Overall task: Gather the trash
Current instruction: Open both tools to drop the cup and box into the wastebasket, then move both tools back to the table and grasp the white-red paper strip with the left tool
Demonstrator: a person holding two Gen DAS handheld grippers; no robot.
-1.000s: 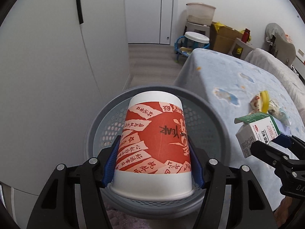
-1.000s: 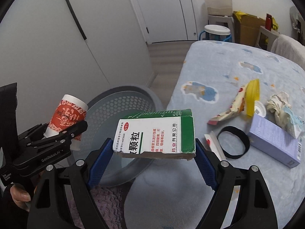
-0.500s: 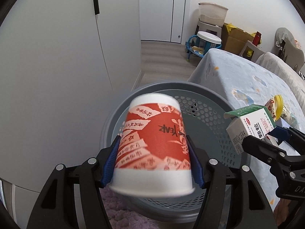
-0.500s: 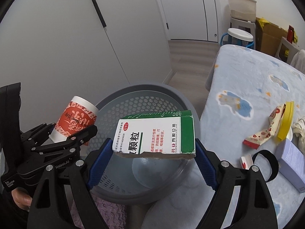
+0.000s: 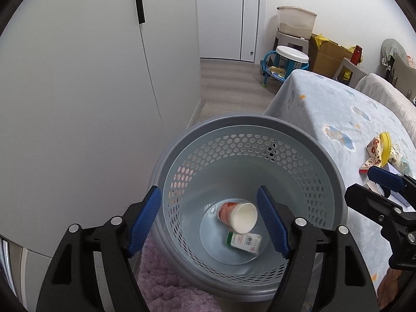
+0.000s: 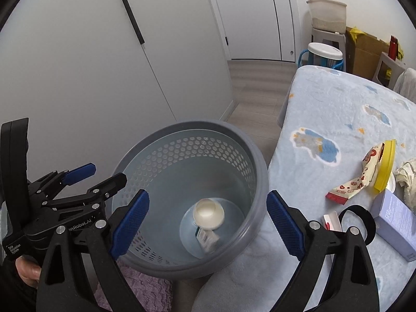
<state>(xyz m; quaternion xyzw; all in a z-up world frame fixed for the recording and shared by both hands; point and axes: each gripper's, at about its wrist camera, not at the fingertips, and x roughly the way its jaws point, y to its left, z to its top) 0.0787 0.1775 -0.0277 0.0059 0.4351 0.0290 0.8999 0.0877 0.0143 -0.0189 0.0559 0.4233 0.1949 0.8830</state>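
A grey perforated trash basket [image 5: 306, 140] [image 6: 254, 161] stands on the floor beside the bed. On its bottom lie a red-and-white paper cup [image 5: 238, 214] [image 6: 209, 213] on its side and a green-and-white medicine box [image 5: 245, 241] [image 6: 208, 238]. My left gripper [image 5: 209, 218] hangs above the basket, its jaws opening with nothing between them. My right gripper [image 6: 208, 222] is also above the basket, its jaws opening and empty. On the bed lie a heart-patterned wrapper [image 6: 356, 179], a yellow lid [image 6: 386, 166], a crumpled tissue [image 6: 407, 179], a lilac box [image 6: 395, 218] and a black band [image 6: 360, 221].
A white wardrobe [image 5: 91, 78] stands left of the basket. A purple rug [image 5: 166, 286] lies under it. The blue bed cover [image 6: 338, 109] fills the right side. Stools, cardboard boxes and a white door [image 5: 226, 13] stand at the far end of the floor.
Both grippers let go: the cup left the left jaws and the medicine box left the right jaws, and both now lie at the bottom of the basket. Both pairs of jaws stand wider.
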